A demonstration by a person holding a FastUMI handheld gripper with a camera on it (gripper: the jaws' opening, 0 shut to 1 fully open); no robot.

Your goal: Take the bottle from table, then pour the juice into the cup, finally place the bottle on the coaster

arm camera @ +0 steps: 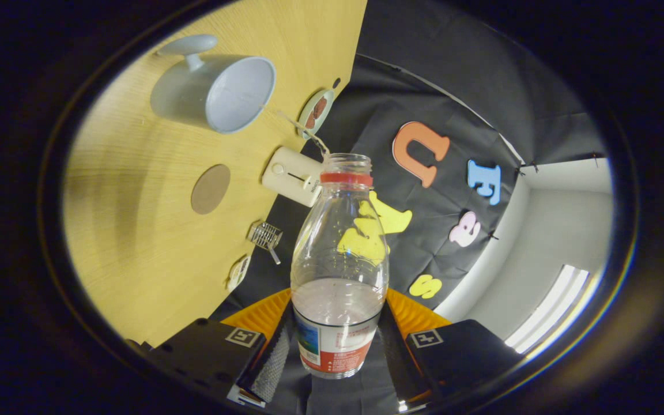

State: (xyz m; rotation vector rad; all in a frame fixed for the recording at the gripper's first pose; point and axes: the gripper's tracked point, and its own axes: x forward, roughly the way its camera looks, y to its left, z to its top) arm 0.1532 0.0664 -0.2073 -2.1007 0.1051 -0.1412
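Gripper: both fingers pressed against the labelled base of a clear plastic bottle, red neck ring, cap off.
Juice: pale liquid low inside.
Coaster: round brown disc on yellow wooden table, beyond the fingers.
Cup: grey handled mug, farther off.

Jaws clamp the bottle, seemingly lifted, beyond it the cup.

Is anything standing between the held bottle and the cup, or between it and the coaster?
Nothing visible does. The claw is shut on the bottle, tilted toward the cup, with a thin stream crossing open air to its rim. The coaster lies on bare table, apart from the cup.
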